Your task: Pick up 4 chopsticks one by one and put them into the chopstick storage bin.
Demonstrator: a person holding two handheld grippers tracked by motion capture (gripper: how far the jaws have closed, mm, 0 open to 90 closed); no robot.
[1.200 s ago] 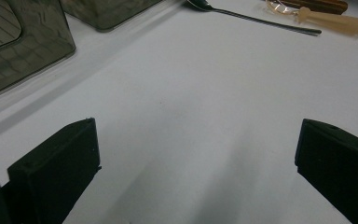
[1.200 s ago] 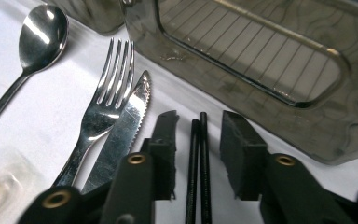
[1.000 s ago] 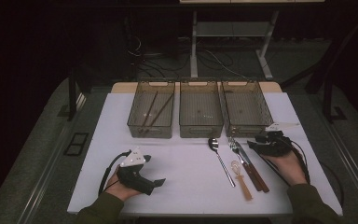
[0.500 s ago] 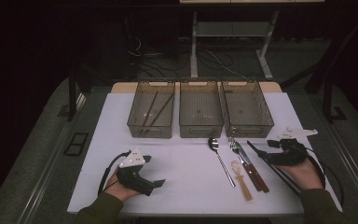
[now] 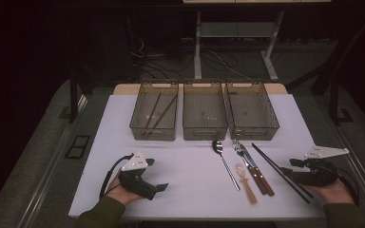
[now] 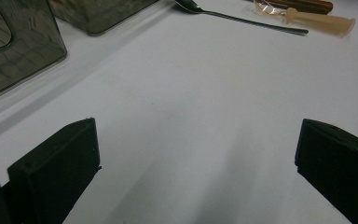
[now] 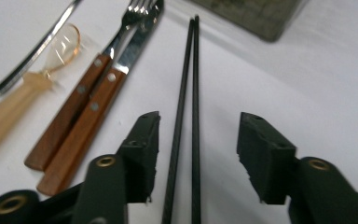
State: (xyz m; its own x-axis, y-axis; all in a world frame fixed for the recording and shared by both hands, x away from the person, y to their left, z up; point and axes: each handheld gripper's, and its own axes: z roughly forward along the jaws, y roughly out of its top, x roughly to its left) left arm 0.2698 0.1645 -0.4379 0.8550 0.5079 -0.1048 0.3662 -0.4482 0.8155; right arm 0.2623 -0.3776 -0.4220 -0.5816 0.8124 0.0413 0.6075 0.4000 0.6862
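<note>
My right gripper (image 7: 198, 154) has its jaws apart around the two black chopsticks (image 7: 189, 84), and they have just been closing without pinching them. Just left of the chopsticks lie the knife (image 7: 105, 93) and fork (image 7: 81, 100). My left gripper (image 5: 158, 189), well left of the chopsticks, is wide apart and holds nothing.

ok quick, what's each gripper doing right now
left gripper: open, holding nothing
right gripper: open, black chopsticks between its jaws, pads not touching; jaws just been closing
</note>
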